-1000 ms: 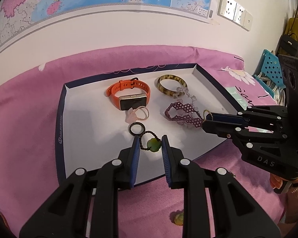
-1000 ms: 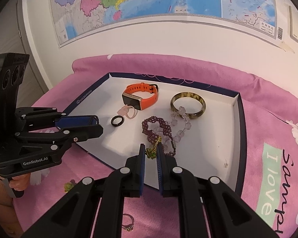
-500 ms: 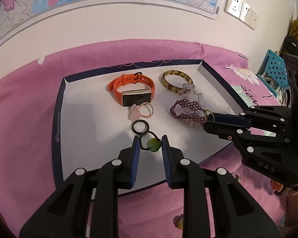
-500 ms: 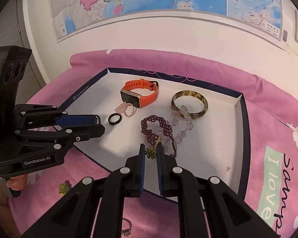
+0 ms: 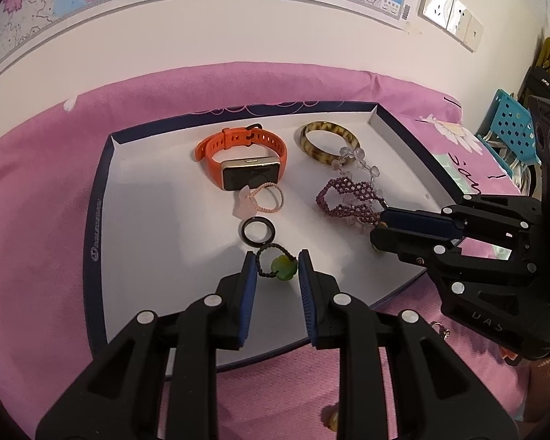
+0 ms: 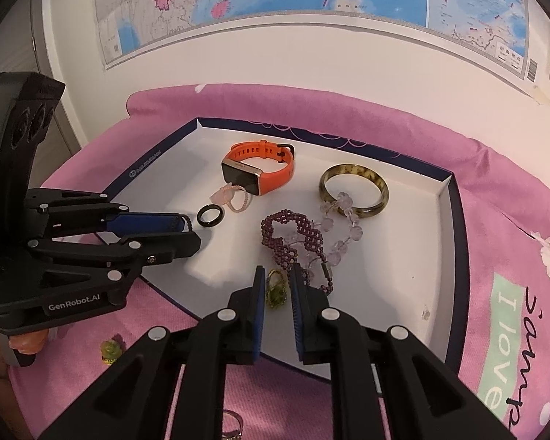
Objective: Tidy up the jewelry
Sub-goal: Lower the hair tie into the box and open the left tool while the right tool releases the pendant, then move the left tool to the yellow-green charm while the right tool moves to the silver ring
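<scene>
I hold both grippers over the near edge of a white tray (image 5: 135, 227) with a dark blue rim, which lies on a pink cloth (image 5: 36, 190). My left gripper (image 5: 275, 269) points down at the tray's near side with its jaws a little apart; between them sits a ring of black cord carrying a green bead (image 5: 283, 267). The bead lies close to the right pad, but I cannot tell whether either pad presses on it. Just beyond it, at twelve o'clock, a plain black ring (image 5: 259, 230) lies flat, touching or nearly touching the cord.

My right gripper (image 6: 278, 289) has just been letting its jaws out a little, and they stand narrowly apart around a small gold ring with a yellow-green stone (image 6: 276, 291); a thin gap shows on each side of it, so the pads look clear of it. That ring rests on the tray floor beside the near end of a purple beaded bracelet (image 6: 293, 236).

From the right wrist view, a clear-bead bracelet (image 6: 339, 227) crosses the purple one and overlaps a mottled brown bangle (image 6: 354, 190) at one o'clock. An orange watch (image 6: 260, 172) stands on its strap at eleven o'clock, with a pink cord ring (image 6: 234, 198) just in front of it.

Off the tray on the cloth, a small yellow-green piece (image 6: 110, 351) lies at eight o'clock and a metal ring (image 6: 233, 425) at six o'clock
</scene>
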A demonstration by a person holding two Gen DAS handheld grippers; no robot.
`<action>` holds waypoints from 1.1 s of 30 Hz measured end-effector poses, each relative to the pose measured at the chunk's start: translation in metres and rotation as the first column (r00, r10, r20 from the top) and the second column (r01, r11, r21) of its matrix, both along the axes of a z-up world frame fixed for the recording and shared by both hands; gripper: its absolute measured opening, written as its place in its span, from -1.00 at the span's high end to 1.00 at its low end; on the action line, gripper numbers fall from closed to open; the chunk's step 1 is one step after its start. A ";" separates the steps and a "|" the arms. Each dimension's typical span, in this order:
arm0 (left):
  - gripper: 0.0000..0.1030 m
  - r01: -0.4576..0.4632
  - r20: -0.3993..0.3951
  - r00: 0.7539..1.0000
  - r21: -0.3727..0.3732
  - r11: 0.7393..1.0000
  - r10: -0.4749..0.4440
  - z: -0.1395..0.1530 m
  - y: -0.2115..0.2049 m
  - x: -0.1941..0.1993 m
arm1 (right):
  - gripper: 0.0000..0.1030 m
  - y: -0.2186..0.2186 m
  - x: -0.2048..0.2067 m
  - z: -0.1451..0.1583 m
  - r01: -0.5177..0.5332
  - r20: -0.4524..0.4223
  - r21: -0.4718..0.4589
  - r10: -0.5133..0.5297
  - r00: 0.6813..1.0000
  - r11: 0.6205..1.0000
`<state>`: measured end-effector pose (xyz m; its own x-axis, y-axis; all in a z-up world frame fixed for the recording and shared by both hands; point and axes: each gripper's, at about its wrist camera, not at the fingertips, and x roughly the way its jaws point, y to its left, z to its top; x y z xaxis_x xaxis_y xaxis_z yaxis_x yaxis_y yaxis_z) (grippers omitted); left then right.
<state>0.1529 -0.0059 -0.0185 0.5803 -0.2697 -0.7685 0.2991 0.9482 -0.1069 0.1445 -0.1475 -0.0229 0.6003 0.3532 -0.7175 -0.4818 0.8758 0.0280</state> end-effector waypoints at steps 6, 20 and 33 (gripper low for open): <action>0.42 0.006 0.030 1.000 -0.014 1.000 -0.005 0.006 0.001 -0.006 | 0.65 -0.007 -0.001 0.005 0.016 0.010 0.035 -0.016 1.000 0.999; 0.23 0.112 0.139 0.984 -0.019 0.994 -0.108 0.034 0.015 -0.078 | 0.32 -0.041 -0.055 0.017 0.000 0.026 0.137 -0.004 1.000 0.991; 0.14 0.164 0.053 0.985 0.020 0.986 -0.165 -0.003 0.008 -0.111 | 0.20 -0.022 -0.086 -0.014 -0.045 -0.042 0.045 0.047 0.998 0.998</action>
